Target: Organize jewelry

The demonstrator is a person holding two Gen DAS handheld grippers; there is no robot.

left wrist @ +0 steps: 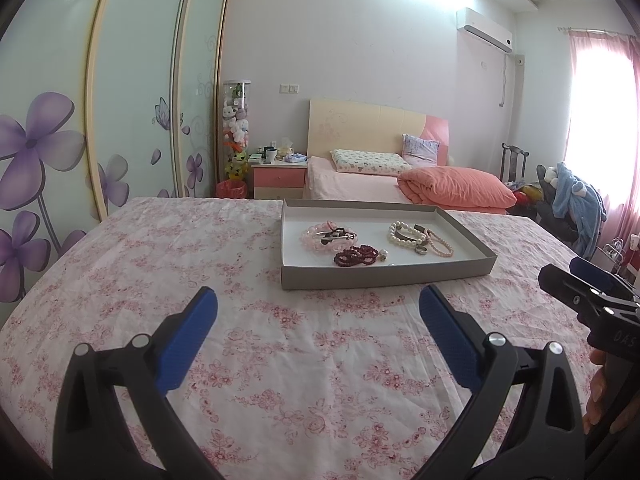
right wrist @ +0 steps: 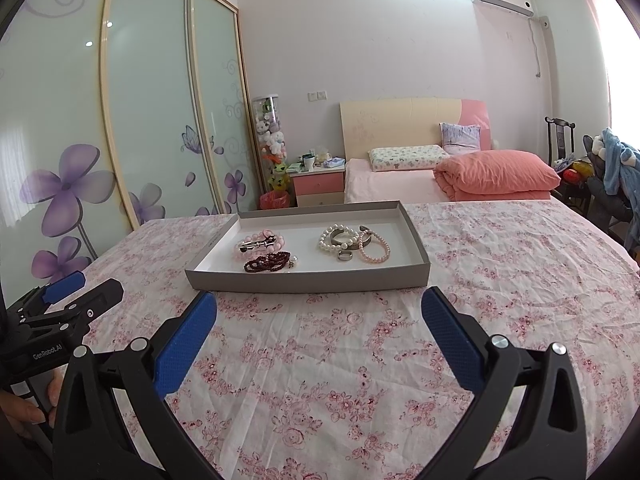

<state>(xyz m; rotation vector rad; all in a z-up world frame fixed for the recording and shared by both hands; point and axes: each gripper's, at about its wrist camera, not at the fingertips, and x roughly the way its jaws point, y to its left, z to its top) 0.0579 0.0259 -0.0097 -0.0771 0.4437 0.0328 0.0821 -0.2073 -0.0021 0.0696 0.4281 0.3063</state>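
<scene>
Home bedroom: bed [left wrist: 360,184] w/ pillows, pink nightstand [left wrist: 279,179], sliding floral wardrobe [left wrist: 132,92], wall AC unit [left wrist: 485,27]

Both wrist views low, facing shared tray [left wrist: 384,272].

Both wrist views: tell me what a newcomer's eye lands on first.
First, the shallow grey tray on the pink floral cloth, holding a pearl bracelet, a dark red bead strand and a pale pink bead bracelet. Next, the left gripper and right gripper, both open and empty, short of the tray. Behind stands a purple-flowered wardrobe.
</scene>
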